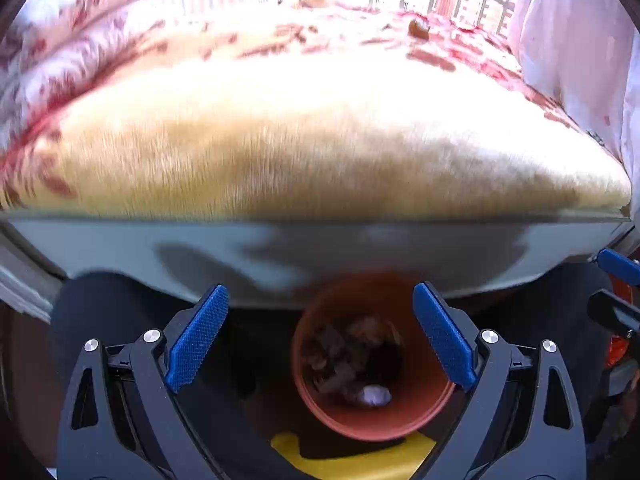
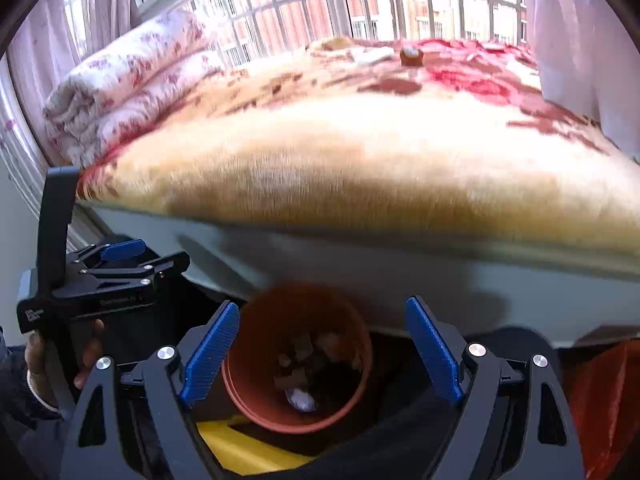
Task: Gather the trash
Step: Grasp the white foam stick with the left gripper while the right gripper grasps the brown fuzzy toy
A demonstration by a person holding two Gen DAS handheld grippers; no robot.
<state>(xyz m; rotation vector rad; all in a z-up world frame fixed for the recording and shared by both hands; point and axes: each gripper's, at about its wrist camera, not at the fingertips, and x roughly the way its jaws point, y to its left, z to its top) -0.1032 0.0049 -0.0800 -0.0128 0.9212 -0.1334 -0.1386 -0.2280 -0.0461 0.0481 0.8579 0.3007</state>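
Note:
A terracotta-coloured bin [image 1: 420, 412] stands on the floor below the bed edge; it also shows in the right wrist view [image 2: 352, 400]. It holds several brown scraps and a white crumpled wad [image 1: 374, 395] [image 2: 302, 399]. My left gripper [image 1: 320, 332] is open and empty above the bin. My right gripper [image 2: 322, 350] is open and empty above the same bin. The left gripper's body [image 2: 104, 280] shows at the left of the right wrist view. A small brown piece of trash [image 2: 411, 56] lies far back on the bed; it also shows in the left wrist view [image 1: 418, 28].
A bed with a tan and red furry blanket [image 1: 320, 128] [image 2: 360, 160] fills the middle. A folded floral quilt [image 2: 132, 84] lies at its left. A window [image 2: 360, 0] is behind. A yellow object [image 2: 240, 448] lies under the bin. Something orange [image 2: 600, 400] is at the right.

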